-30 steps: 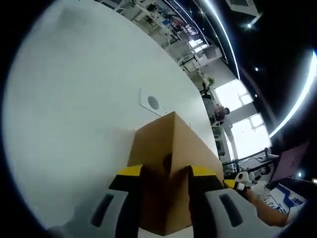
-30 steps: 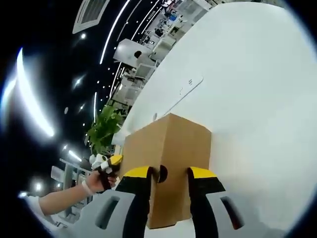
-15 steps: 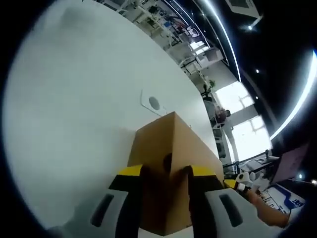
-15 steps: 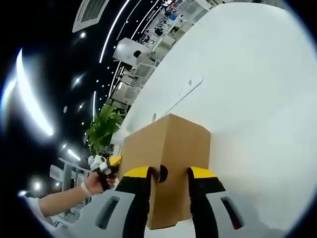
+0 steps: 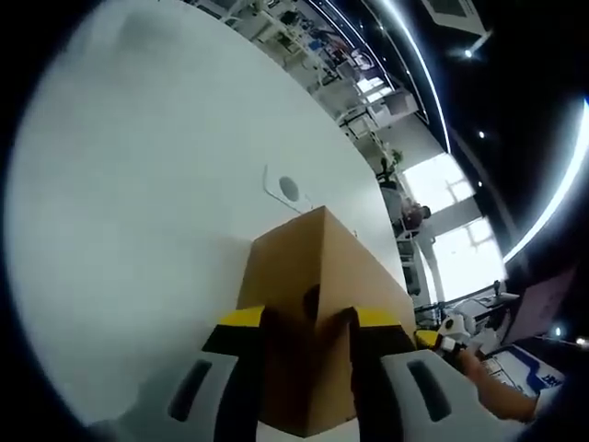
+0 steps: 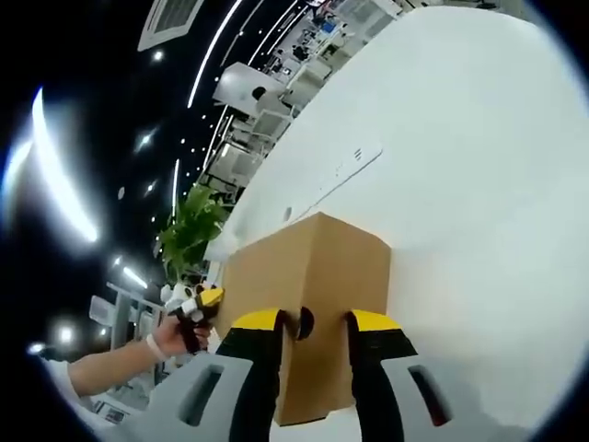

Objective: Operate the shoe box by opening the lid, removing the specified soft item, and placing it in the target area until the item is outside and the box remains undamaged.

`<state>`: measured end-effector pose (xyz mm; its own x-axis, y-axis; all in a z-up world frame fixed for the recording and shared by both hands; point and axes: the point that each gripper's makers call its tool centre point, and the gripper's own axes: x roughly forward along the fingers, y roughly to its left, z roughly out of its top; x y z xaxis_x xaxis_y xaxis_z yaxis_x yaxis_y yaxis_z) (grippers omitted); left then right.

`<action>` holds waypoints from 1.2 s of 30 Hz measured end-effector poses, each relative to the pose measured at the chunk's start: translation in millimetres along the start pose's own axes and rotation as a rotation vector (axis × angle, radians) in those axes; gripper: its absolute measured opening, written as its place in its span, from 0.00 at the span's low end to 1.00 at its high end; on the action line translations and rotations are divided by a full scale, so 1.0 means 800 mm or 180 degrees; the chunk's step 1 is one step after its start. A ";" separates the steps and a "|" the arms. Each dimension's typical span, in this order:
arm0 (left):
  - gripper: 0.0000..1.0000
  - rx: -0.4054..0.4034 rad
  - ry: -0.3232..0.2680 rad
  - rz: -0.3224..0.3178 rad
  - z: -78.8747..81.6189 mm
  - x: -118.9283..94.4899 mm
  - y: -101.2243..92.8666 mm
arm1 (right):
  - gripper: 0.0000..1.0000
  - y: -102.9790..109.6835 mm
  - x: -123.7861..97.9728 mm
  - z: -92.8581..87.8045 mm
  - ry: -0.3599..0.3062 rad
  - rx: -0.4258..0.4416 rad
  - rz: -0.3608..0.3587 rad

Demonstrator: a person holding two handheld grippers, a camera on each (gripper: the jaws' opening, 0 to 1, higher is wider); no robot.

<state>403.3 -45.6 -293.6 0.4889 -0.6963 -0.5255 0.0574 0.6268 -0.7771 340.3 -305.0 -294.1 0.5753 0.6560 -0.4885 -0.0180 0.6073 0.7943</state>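
A brown cardboard shoe box point(image 5: 317, 262) rests, lid down, on a white table point(image 5: 138, 184). My left gripper point(image 5: 310, 324) is shut on one end of it, its yellow-tipped jaws on either side of the dark finger hole. The opposite end point(image 6: 313, 262) is clamped the same way by my right gripper point(image 6: 304, 324), jaws astride that end's finger hole. A hand holding the other gripper point(image 5: 442, 339) shows past the box on the right of the left gripper view. In the right gripper view the opposite hand and gripper point(image 6: 195, 308) sit at the left. The box's inside is hidden.
White tabletop point(image 6: 479, 166) spreads wide around the box. A small plate with a round hole point(image 5: 287, 190) lies flush in it beyond the box, and a long flat plate point(image 6: 345, 170) too. A green plant point(image 6: 189, 230) and office furniture stand past the table's edge.
Both views have drifted very slightly. The box and both grips on it look the same.
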 end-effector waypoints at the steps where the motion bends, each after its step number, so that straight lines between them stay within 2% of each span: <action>1: 0.34 -0.0003 0.0006 0.0002 0.000 0.000 0.000 | 0.26 -0.002 0.001 0.002 0.0024 -0.0031 -0.0024; 8: 0.34 -0.0014 0.0010 0.0007 -0.001 0.001 0.001 | 0.28 -0.005 -0.001 -0.002 0.0036 0.0073 0.0024; 9: 0.34 -0.0013 0.0014 0.0006 -0.001 0.001 0.001 | 0.29 -0.008 0.000 -0.002 0.0033 0.0113 0.0028; 11: 0.34 -0.0016 0.0019 0.0008 -0.002 0.001 0.001 | 0.31 -0.004 0.000 -0.004 0.0028 0.0367 0.0066; 14: 0.34 -0.0013 0.0024 0.0016 -0.002 0.002 0.000 | 0.36 -0.012 0.000 -0.005 0.0015 0.0432 0.0052; 17: 0.34 -0.0011 0.0021 0.0023 -0.002 0.002 0.001 | 0.31 -0.005 0.002 -0.003 -0.0017 0.0521 0.0204; 23: 0.34 -0.0045 -0.0007 0.0021 0.000 0.005 0.000 | 0.31 -0.010 0.005 -0.002 0.0056 0.0508 0.0195; 25: 0.34 -0.0039 -0.0008 0.0030 -0.010 0.001 -0.014 | 0.31 -0.011 0.005 -0.002 0.0083 0.0516 0.0213; 36: 0.34 -0.0066 -0.0001 0.0046 -0.022 -0.005 -0.028 | 0.31 -0.006 0.004 -0.003 0.0135 0.0480 0.0219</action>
<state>384.8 -63.2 -280.4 0.4897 -0.6872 -0.5366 0.0322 0.6293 -0.7765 340.1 -304.8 -300.3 0.5419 0.7140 -0.4434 0.0687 0.4882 0.8700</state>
